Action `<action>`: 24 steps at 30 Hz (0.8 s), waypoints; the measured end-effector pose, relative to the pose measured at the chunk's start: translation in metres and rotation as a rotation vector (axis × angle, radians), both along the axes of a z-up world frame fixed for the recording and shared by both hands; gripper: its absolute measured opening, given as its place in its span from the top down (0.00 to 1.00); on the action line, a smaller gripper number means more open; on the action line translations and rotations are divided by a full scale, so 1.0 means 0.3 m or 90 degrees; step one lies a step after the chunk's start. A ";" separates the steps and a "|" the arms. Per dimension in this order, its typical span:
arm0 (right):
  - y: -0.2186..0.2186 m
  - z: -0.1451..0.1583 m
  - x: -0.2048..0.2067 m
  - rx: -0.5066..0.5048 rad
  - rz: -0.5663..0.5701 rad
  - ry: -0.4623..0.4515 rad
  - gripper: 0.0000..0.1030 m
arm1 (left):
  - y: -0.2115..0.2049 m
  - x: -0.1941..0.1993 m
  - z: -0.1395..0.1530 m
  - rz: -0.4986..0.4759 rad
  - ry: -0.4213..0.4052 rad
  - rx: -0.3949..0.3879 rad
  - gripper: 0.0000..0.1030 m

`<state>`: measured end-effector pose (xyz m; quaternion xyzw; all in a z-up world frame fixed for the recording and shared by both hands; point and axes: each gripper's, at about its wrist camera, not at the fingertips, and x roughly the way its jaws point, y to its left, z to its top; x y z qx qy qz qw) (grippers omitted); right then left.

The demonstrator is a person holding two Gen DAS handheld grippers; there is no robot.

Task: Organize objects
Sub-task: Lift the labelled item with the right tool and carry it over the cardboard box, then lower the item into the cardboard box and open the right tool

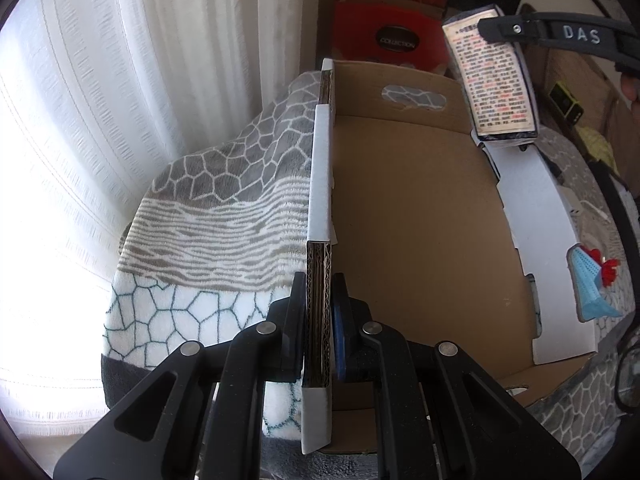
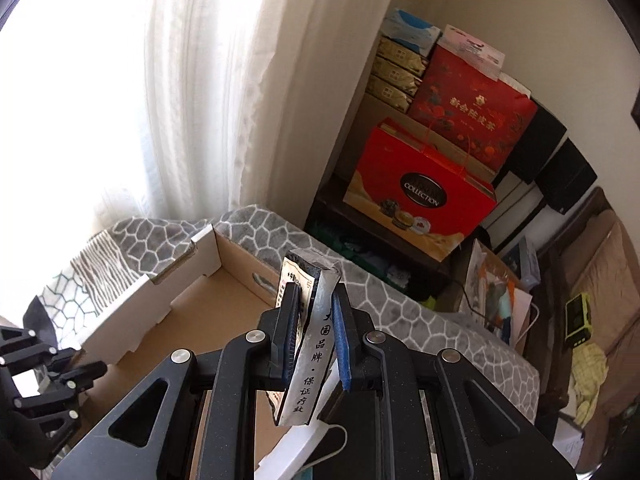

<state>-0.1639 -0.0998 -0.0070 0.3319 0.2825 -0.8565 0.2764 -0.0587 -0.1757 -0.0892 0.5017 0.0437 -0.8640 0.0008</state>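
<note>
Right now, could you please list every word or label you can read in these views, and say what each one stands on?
"COLLECTION": black oval on the red gift box.
"DAS": arm of the right gripper.
"新会陈皮茶": red bag behind that box.
"国品牌·保证疗效": side of the flat packet the right gripper holds.
Packet's front panel: dense print, too small to read.

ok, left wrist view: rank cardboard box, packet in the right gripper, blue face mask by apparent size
1. cardboard box, fills most of the frame
2. packet, held in the right gripper
3. face mask

Packet and mask sit at different depths, so their order is unsure.
</note>
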 end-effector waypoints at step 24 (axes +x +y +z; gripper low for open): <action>-0.025 -0.141 0.129 -0.013 0.109 -0.144 0.67 | -0.009 -0.001 -0.003 0.011 -0.003 0.010 0.90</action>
